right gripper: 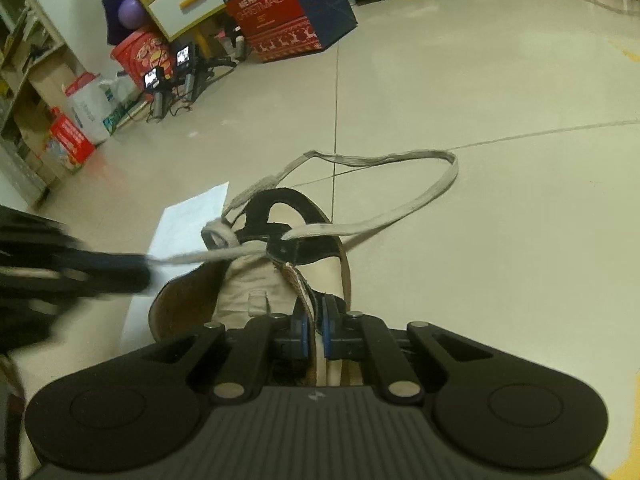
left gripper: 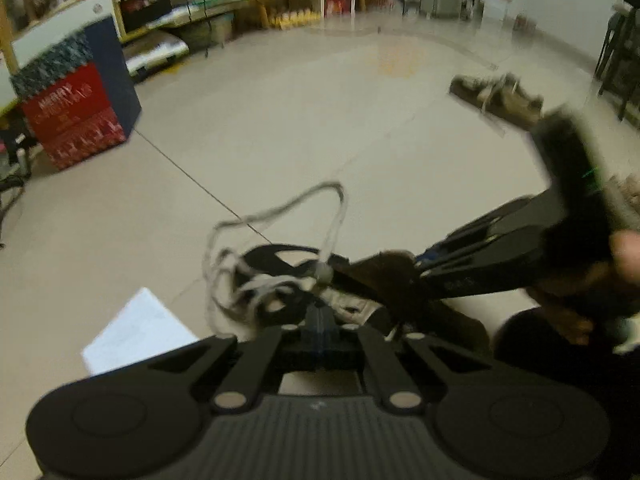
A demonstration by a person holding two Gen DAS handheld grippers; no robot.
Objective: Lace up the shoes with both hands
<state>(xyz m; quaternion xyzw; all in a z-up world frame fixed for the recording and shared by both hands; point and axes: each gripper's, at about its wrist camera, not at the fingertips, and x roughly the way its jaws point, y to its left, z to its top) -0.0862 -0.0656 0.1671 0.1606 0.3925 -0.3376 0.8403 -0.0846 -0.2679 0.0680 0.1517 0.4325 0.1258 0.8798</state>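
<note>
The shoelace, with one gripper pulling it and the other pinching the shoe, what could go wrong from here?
The left gripper holds the shoelace taut near its end, so it might slip free. The right gripper pinches only a thin edge of the shoe, which may pull loose. The slack loop on the floor could snag.

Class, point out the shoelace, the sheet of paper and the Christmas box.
shoelace [right gripper: 430, 196], right wrist view, outer bend of loop
sheet of paper [right gripper: 188, 220], right wrist view, middle
Christmas box [right gripper: 272, 20], right wrist view, red face

Shoe [right gripper: 256, 276] on floor [right gripper: 480, 100], paper sheet [right gripper: 188, 220] left of it, gift box [right gripper: 280, 12] behind
</note>
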